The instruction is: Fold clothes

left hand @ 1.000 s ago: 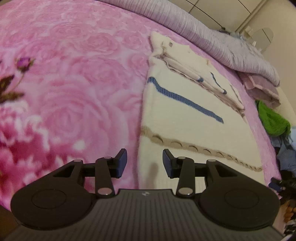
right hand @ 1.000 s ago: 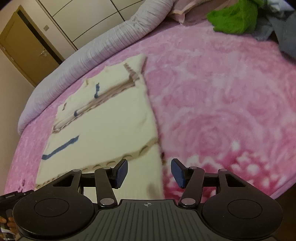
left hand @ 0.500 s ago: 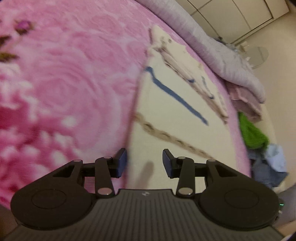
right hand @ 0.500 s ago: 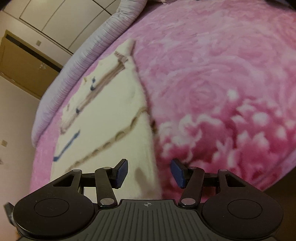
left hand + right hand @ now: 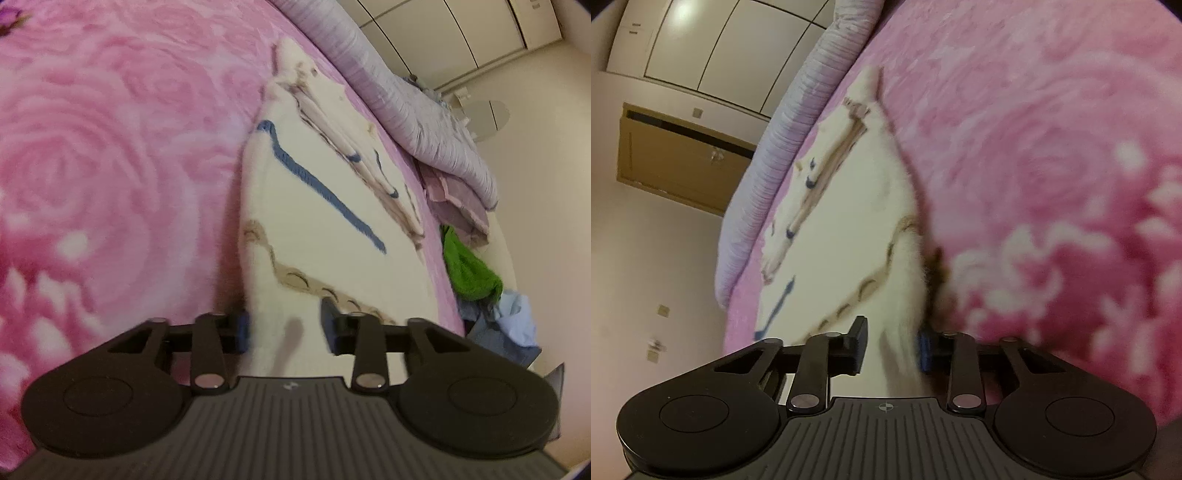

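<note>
A cream knit sweater (image 5: pixel 332 229) with a blue stripe and a tan scalloped band lies flat on the pink rose blanket (image 5: pixel 110 166), its sleeves folded in. My left gripper (image 5: pixel 284 328) is open, its jaws either side of the sweater's near left hem corner. In the right wrist view the same sweater (image 5: pixel 842 229) stretches away, and my right gripper (image 5: pixel 892 347) is open with the near right hem corner standing between its jaws. The fabric at both corners is blurred.
A rolled lilac striped duvet (image 5: pixel 413 107) runs along the far side of the bed. A folded mauve garment (image 5: pixel 458 206), a green garment (image 5: pixel 469 269) and blue clothes (image 5: pixel 513 321) lie beyond the sweater. Wardrobe doors and a brown door (image 5: pixel 683 162) stand behind.
Both grippers have dropped low and pushed forward onto the hem corners. The views have tilted, and the hem fabric now sits between each pair of jaws.
</note>
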Available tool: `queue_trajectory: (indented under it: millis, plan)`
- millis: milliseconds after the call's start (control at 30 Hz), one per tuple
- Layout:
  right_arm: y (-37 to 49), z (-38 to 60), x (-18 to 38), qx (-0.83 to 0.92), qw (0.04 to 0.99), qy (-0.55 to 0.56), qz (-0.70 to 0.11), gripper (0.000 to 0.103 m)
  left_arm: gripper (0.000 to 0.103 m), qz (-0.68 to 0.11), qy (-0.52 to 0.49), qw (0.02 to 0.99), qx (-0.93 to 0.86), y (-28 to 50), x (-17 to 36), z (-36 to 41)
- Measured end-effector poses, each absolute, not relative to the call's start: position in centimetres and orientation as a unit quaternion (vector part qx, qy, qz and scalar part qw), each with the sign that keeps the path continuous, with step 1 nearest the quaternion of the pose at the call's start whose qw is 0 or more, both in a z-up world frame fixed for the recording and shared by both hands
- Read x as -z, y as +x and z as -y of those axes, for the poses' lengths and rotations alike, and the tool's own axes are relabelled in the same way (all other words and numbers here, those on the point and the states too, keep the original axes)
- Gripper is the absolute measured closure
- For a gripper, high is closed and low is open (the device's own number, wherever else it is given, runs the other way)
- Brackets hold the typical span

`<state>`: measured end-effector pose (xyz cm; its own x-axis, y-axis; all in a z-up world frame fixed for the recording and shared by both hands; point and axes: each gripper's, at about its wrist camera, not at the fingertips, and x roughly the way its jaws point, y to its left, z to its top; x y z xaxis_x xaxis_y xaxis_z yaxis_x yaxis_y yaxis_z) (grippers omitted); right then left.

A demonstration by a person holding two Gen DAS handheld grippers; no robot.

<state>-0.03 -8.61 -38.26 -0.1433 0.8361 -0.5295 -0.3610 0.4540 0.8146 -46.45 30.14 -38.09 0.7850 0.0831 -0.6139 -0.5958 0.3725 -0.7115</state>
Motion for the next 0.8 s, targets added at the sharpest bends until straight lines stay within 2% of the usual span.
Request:
queue_trajectory:
  millis: [33,100,267,500,800]
  plan:
    - [-0.1,8.4,38.3,-0.480,0.624,0.199,-0.584,0.088,0.096,-0.251,-0.514,0.791,-0.216,-46.4,38.2,-30.1]
    - [-0.2,8.4,38.4,-0.475,0.630,0.195,-0.583,0.094,0.097,-0.247,-0.515,0.791,-0.220,-47.0,38.3,-30.0]
    - [-0.9,9.6,37.5,-0.464,0.649,0.199,-0.570,0.096,0.098,-0.221,-0.503,0.800,-0.241,-48.3,37.2,-29.3]
    - [-2.1,11.5,32.9,-0.493,0.661,0.211,-0.525,0.097,0.099,-0.200,-0.461,0.833,-0.232,-50.0,32.8,-26.9]
    - [-7.9,19.9,29.9,-0.501,0.660,0.216,-0.517,0.097,0.099,-0.171,-0.479,0.831,-0.223,-58.5,31.4,-18.4]
